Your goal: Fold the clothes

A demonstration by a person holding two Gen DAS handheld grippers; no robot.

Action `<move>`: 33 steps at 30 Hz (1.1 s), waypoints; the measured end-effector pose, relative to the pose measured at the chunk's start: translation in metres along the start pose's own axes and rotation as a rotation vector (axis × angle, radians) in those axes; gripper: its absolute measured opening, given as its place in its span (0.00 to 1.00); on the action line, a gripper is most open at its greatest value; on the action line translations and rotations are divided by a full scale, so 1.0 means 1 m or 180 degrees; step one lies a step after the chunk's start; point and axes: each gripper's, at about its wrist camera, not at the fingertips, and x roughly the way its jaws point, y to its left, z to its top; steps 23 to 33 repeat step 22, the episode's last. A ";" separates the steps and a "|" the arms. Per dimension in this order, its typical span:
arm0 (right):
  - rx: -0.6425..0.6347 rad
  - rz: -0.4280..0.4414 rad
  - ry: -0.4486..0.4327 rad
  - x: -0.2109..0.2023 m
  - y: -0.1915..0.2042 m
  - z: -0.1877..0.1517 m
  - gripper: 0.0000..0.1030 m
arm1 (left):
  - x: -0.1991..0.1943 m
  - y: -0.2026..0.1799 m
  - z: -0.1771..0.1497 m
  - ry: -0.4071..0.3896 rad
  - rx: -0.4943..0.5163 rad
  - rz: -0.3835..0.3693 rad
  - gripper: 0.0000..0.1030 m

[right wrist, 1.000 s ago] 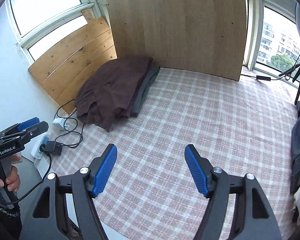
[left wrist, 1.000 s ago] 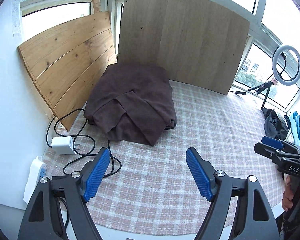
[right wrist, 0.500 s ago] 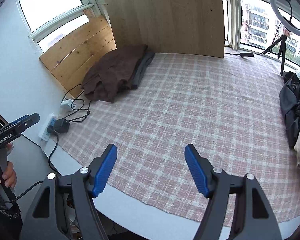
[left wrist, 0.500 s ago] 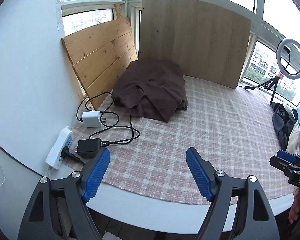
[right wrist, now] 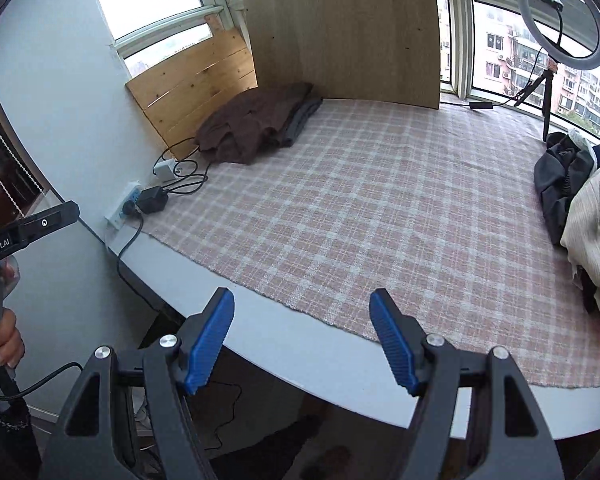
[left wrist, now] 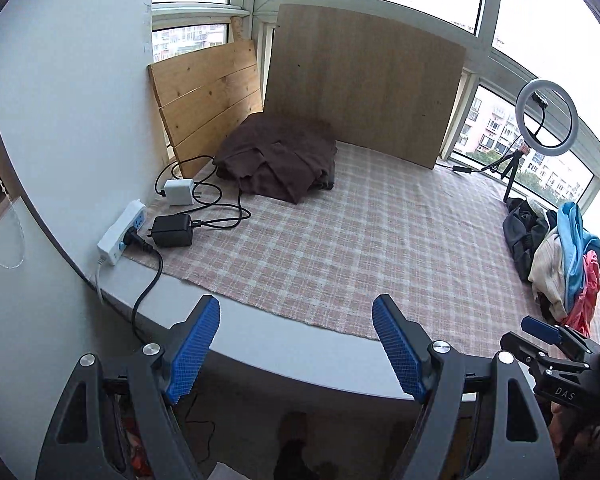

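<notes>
A folded brown garment (left wrist: pixel 276 160) lies on a grey one at the far left corner of the checked tablecloth (left wrist: pixel 360 240); it also shows in the right wrist view (right wrist: pixel 252 124). A heap of unfolded clothes (left wrist: pixel 556 256) sits at the table's right edge, also in the right wrist view (right wrist: pixel 588 216). My left gripper (left wrist: pixel 296 344) is open and empty, held off the table's front edge. My right gripper (right wrist: pixel 302 340) is open and empty, also off the front edge.
Two wooden boards (left wrist: pixel 364 88) lean against the windows at the back. A power strip (left wrist: pixel 122 230), chargers (left wrist: pixel 172 230) and cables lie at the left edge. A ring light on a tripod (left wrist: pixel 546 118) stands at the back right.
Both grippers have pulled back from over the table to beyond its front edge. The folded brown garment now lies far off. Both stay open.
</notes>
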 end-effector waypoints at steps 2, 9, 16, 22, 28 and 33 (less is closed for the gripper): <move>0.0028 0.0014 -0.0027 -0.006 0.000 -0.006 0.67 | -0.007 -0.001 -0.005 -0.0006 0.0043 0.0012 0.75; -0.0002 0.0035 -0.0073 -0.019 0.009 -0.017 0.67 | -0.027 -0.004 -0.014 -0.0074 0.0114 0.0057 0.75; -0.0039 0.0025 -0.0097 -0.025 0.011 -0.020 0.67 | -0.033 -0.006 -0.018 -0.0116 0.0091 0.0083 0.75; -0.0035 0.0031 -0.0078 -0.027 0.007 -0.025 0.67 | -0.034 -0.014 -0.024 -0.0133 0.0096 0.0097 0.75; -0.0035 0.0031 -0.0078 -0.027 0.007 -0.025 0.67 | -0.034 -0.014 -0.024 -0.0133 0.0096 0.0097 0.75; -0.0035 0.0031 -0.0078 -0.027 0.007 -0.025 0.67 | -0.034 -0.014 -0.024 -0.0133 0.0096 0.0097 0.75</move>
